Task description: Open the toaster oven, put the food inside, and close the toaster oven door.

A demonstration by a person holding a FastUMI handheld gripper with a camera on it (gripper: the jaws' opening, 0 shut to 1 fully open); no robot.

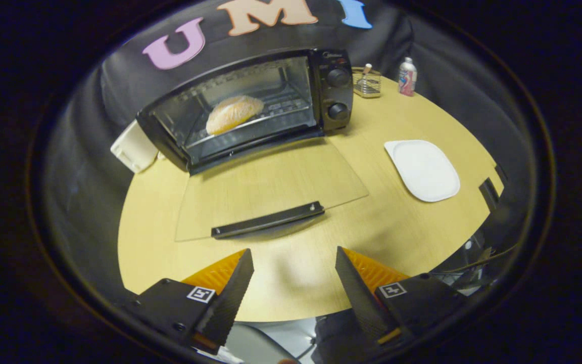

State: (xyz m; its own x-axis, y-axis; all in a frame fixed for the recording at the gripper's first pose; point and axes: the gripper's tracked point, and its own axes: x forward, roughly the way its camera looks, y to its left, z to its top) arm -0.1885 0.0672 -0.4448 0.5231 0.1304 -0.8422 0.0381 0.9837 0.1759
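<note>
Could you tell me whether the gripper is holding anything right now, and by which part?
Nothing is held: the gripper is open, short of the door handle.

Readable text: basically none. Toaster oven [250,108] has a small brand mark at the top of its control panel, 12 o'clock from the upper knob [338,77], too blurred to read. Bottle [407,77], at 2 o'clock from the oven, carries a coloured label, print too small to make out. Gripper [294,263] fingers, spread with nothing between, each bear a square black-and-white fiducial marker, no letters.
</note>
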